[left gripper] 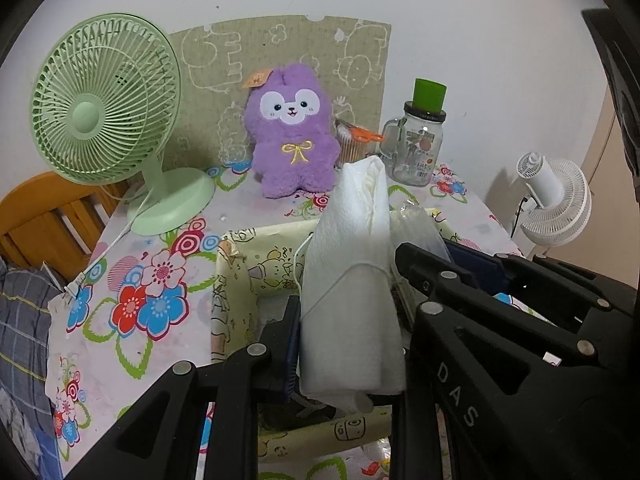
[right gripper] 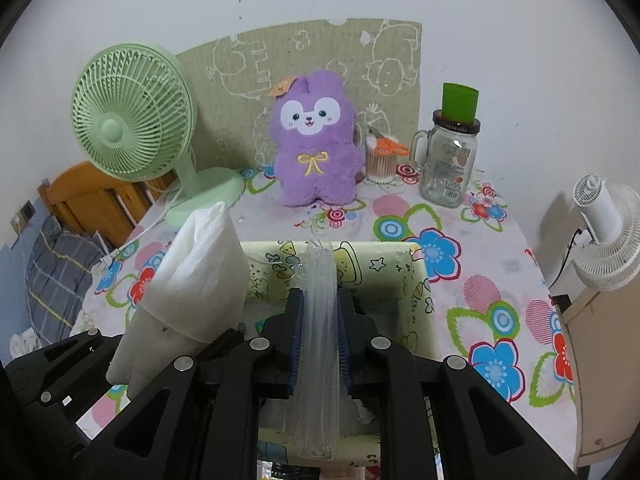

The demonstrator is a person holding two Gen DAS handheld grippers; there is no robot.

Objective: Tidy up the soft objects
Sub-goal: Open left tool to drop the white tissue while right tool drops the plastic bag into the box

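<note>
Between the fingers (right gripper: 298,340) of the right gripper (right gripper: 319,344) a clear plastic packet (right gripper: 318,320) is pinched upright, the blue pads pressed against both of its sides. The left gripper (left gripper: 344,344) pinches a folded white cloth (left gripper: 352,280), which stands up between its fingers (left gripper: 290,344). Both things are held over a pale yellow cartoon-print box (right gripper: 416,276) at the near edge of the tabletop (right gripper: 500,280), which wears a flowered cover. At the far edge a purple plush toy (right gripper: 316,152) sits upright against a printed board (right gripper: 320,52). A green fan (right gripper: 132,132) stands at the far left corner. Right of the toy are a cup of cotton swabs (right gripper: 380,166) with orange scissors (right gripper: 390,146), then a glass jar (right gripper: 448,160) with a green cup (right gripper: 460,102) on its lid.
</note>
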